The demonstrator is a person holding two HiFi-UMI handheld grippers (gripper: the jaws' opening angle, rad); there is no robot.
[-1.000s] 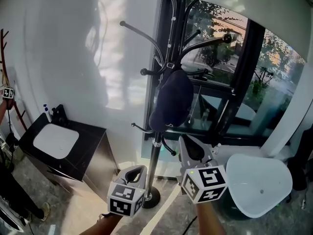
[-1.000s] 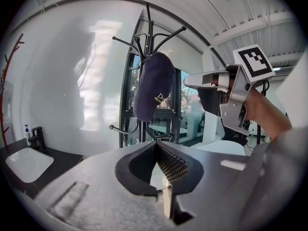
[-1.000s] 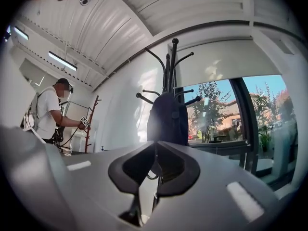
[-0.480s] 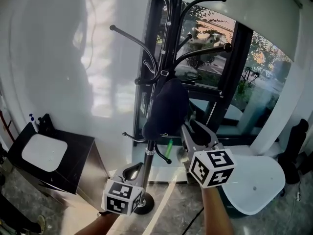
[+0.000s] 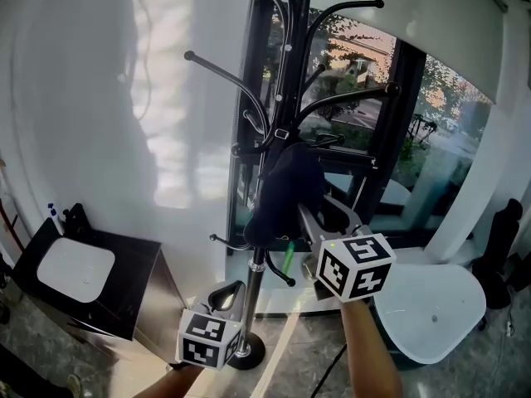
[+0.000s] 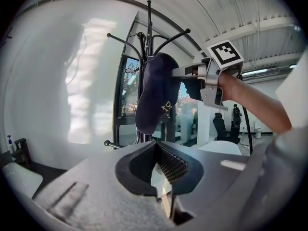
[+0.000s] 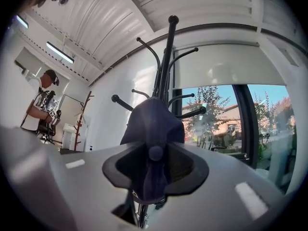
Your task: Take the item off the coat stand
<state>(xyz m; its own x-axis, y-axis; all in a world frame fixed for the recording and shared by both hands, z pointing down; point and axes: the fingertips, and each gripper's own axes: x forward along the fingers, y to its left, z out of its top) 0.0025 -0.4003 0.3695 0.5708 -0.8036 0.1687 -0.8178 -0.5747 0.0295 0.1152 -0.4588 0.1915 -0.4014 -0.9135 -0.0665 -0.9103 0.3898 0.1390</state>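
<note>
A dark navy cap (image 5: pixel 282 191) hangs on a hook of the black coat stand (image 5: pixel 288 73), against its pole. My right gripper (image 5: pixel 320 215) is raised to the cap's right side. Its jaws are opening wide, with the cap (image 7: pixel 151 124) between them and the pads not pressing on it. The left gripper (image 5: pixel 229 293) is held low beside the pole, below the cap, shut and empty. From the left gripper (image 6: pixel 156 152) I see the cap (image 6: pixel 156 90) above and the right gripper (image 6: pixel 186 76) against it.
A black cabinet (image 5: pixel 124 305) with a white top stands at the lower left. A white round seat (image 5: pixel 436 305) is at the lower right. A black-framed window (image 5: pixel 398 114) is behind the stand. A person (image 7: pixel 41 105) stands far left in the right gripper view.
My right gripper has risen from below the cap to its side, and its jaws have gone from shut to wide apart around the cap. The left gripper has stayed low.
</note>
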